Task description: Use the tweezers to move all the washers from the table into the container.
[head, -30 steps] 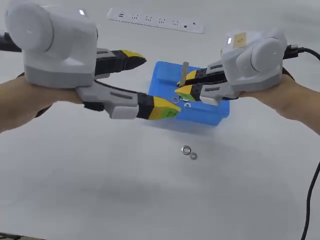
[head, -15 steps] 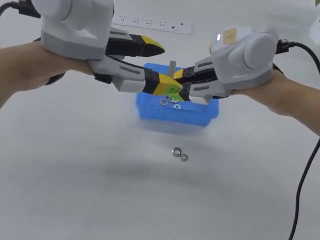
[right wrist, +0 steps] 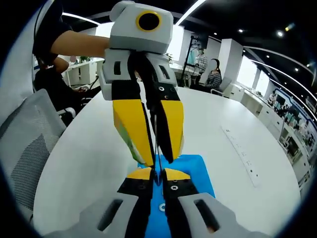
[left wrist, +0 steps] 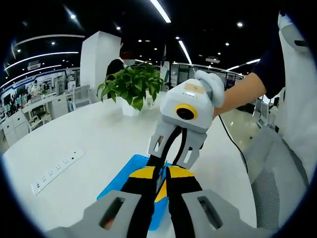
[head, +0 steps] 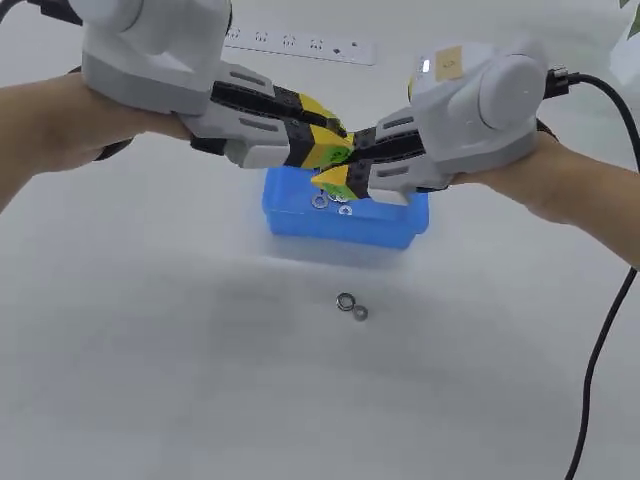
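Two small washers (head: 345, 300) lie side by side on the white table in front of the blue container (head: 390, 226). A few more washers (head: 320, 202) rest inside it. Above the container the two grippers meet tip to tip. My right gripper (head: 328, 182) (right wrist: 157, 174) comes in from the right, shut on the thin tweezers (right wrist: 156, 139). The tweezers run up between the yellow jaws of my left gripper (head: 338, 148) (right wrist: 157, 159), which are closed around them. In the left gripper view my left gripper (left wrist: 161, 177) points at the right gripper (left wrist: 184, 116), with the container (left wrist: 124, 181) below.
A white power strip (head: 300, 43) lies at the far side of the table. A black cable (head: 600, 330) trails from the right gripper down the right side. A potted plant (left wrist: 131, 87) stands on the table beyond, and an office chair (right wrist: 29, 148) beside it.
The left gripper's jaws, open a second ago, have swung over the container and closed around the tweezers held by the right gripper. The washers on the table have not moved.
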